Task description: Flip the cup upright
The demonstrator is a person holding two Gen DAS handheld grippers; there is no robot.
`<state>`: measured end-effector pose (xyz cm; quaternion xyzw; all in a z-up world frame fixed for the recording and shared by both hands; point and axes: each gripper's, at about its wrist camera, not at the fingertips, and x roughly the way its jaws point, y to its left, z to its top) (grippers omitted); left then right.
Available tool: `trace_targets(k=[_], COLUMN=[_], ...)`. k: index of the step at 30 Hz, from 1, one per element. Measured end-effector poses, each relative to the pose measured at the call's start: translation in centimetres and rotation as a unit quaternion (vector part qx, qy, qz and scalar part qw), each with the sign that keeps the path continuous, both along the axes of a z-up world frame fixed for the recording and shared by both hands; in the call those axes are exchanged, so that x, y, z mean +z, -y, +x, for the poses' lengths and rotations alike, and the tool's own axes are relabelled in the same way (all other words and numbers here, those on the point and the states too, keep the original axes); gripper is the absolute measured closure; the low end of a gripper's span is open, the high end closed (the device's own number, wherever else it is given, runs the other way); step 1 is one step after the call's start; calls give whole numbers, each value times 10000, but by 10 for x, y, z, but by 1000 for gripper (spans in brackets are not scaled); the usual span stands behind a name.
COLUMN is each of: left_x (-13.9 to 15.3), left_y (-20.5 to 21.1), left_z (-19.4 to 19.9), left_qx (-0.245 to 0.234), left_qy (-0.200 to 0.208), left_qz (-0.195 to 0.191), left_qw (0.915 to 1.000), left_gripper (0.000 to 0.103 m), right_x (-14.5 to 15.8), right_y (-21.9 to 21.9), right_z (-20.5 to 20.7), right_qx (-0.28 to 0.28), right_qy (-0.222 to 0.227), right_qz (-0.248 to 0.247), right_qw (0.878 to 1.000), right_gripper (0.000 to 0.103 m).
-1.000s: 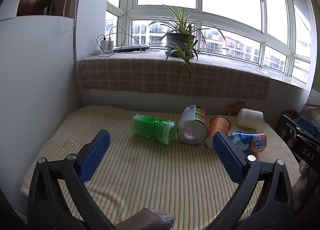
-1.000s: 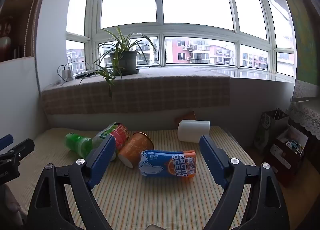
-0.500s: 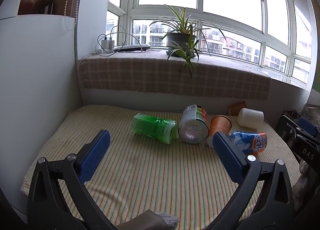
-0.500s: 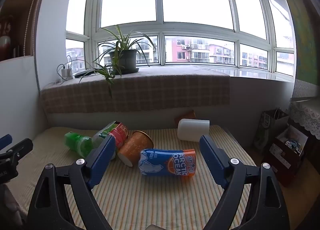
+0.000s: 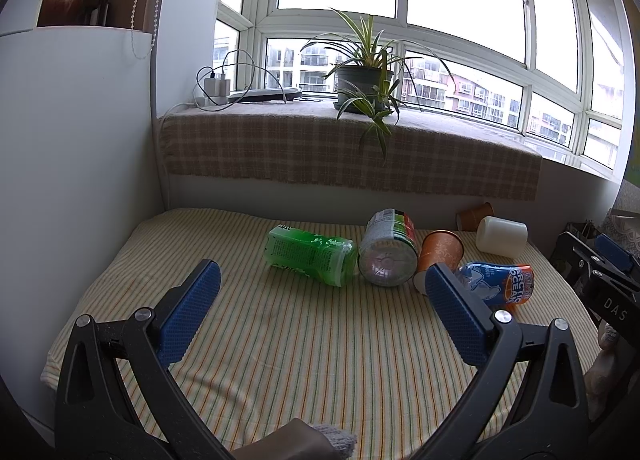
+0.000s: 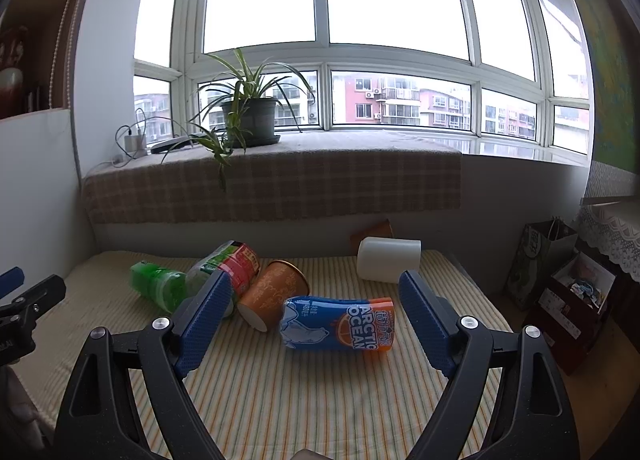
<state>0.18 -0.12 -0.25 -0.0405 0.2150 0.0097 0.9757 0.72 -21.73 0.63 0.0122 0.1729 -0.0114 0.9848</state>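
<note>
An orange paper cup (image 5: 439, 253) lies on its side on the striped cloth, in the right wrist view (image 6: 272, 294) too. A white cup (image 5: 501, 234) (image 6: 388, 259) lies on its side at the back right, with a brown cup (image 5: 472, 215) (image 6: 372, 231) tipped behind it. My left gripper (image 5: 320, 272) is open and empty, short of the objects. My right gripper (image 6: 314, 282) is open and empty, with the blue Arctic Ocean bottle (image 6: 340, 324) between and beyond its fingers.
A green bottle (image 5: 310, 254) and a red-green labelled can (image 5: 388, 248) lie beside the orange cup. The blue bottle (image 5: 496, 284) lies to the right. A potted plant (image 5: 362, 84) stands on the checked sill. Bags (image 6: 560, 276) stand to the right of the table.
Both views have shifted slightly; the objects sit a little higher and farther in frame. Nothing on the cloth has moved and both grippers stay open.
</note>
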Motion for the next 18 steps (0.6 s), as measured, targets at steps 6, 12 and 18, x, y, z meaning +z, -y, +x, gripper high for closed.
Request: trace_targets(k=[6,12,18], left_x=[0,0,0], left_y=[0,0,-1], left_z=[0,0,0], left_qx=[-3,1,3], left_qy=[-1,0,-3], left_qz=[-10,-17,-22], left_qw=[10000,10000,10000], left_gripper=[0,0,0], right_x=[1,2,2], right_y=[0,0,0], right_z=[-2,-1,-2], right_qx=[6,0,5], right_qy=[10,15,13], right_qz=[-1,1,-3], right_qw=[10000,10000,10000], right_gripper=[18,18,18])
